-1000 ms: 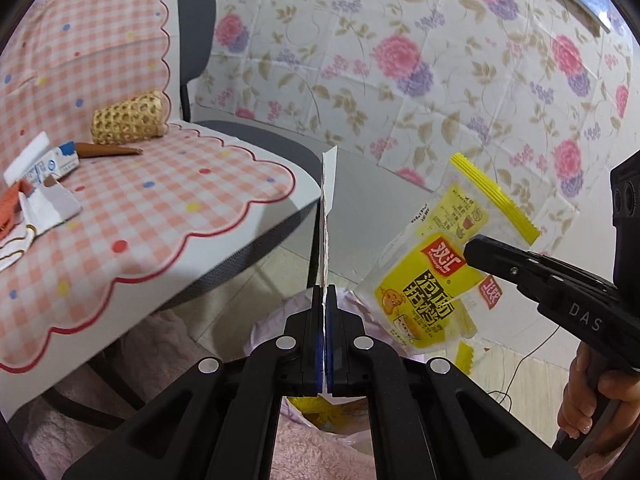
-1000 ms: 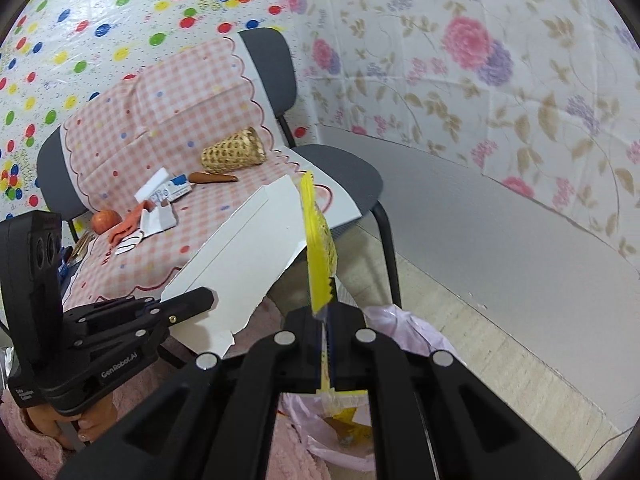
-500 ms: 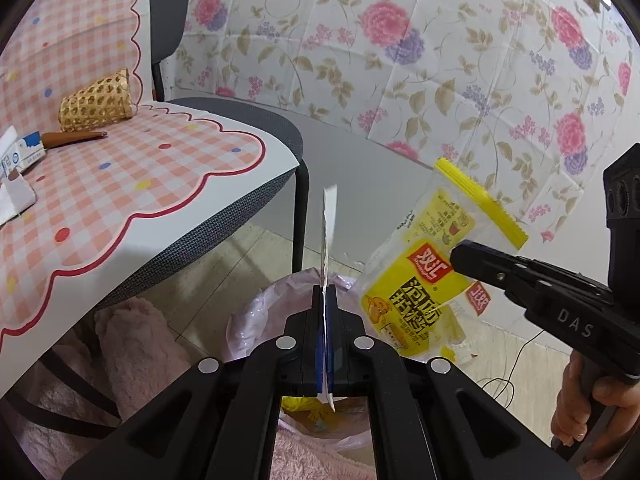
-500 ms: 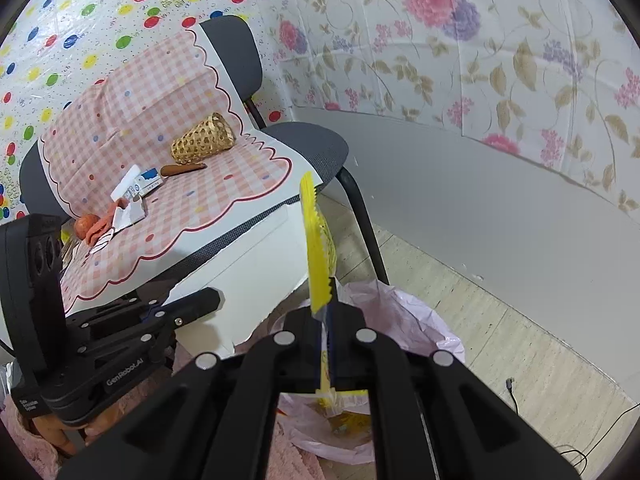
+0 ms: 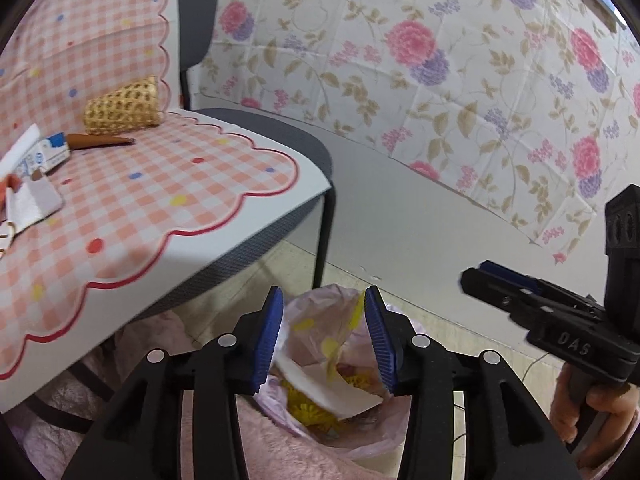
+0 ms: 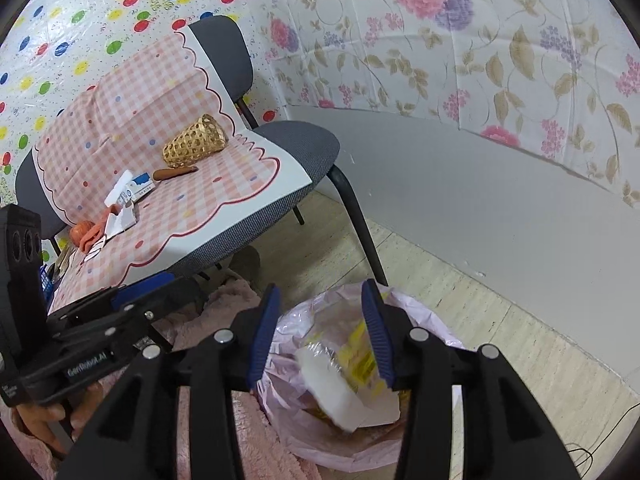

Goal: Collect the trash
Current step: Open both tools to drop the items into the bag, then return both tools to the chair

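1. Both my claws are opening over the pink trash bag [image 5: 320, 312]. The left gripper [image 5: 324, 340] and the right gripper [image 6: 318, 334] are pinching nothing, their blue pads apart.
2. The white card [image 5: 332, 390] and the yellow snack packet [image 6: 360, 354] are lying inside the bag's mouth, though motion blur is making their exact resting place unclear.
3. To finish this release well, I am keeping both claws above the bag's rim and letting the jaws widen fully before pulling away.
4. More litter is waiting on the checked cloth [image 5: 168, 184] over the chair seat: a wicker cone [image 6: 196, 142] near the back edge, and a small carton [image 6: 132, 188] toward the left edge.
5. Floral sheeting is covering the wall; the floor is pale wood.
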A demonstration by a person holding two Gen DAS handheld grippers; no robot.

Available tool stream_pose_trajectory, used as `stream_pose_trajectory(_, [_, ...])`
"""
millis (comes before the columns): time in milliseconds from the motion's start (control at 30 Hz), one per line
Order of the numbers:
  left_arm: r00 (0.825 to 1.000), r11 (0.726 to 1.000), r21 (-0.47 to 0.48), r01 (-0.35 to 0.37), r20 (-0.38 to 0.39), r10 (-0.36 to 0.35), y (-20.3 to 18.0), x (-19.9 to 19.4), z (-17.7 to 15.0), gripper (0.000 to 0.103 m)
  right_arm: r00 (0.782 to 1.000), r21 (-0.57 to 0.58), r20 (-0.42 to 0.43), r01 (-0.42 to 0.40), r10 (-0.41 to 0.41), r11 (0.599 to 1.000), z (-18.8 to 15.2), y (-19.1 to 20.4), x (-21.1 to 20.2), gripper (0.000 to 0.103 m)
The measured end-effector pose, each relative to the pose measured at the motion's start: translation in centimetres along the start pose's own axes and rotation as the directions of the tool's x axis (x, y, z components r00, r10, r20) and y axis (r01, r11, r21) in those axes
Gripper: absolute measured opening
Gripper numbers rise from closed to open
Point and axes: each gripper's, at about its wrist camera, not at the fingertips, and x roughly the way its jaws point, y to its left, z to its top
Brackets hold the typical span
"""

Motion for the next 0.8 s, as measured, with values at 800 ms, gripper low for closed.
stream_pose_trajectory(800, [0.940,0.928,-0.205,-0.310,0.082,0.332,12.8,-9.3,-0.2,0.053,0.985,-0.252,0.001,-0.165,0.171,0.953,5.3,13.2,3.8,0.042])
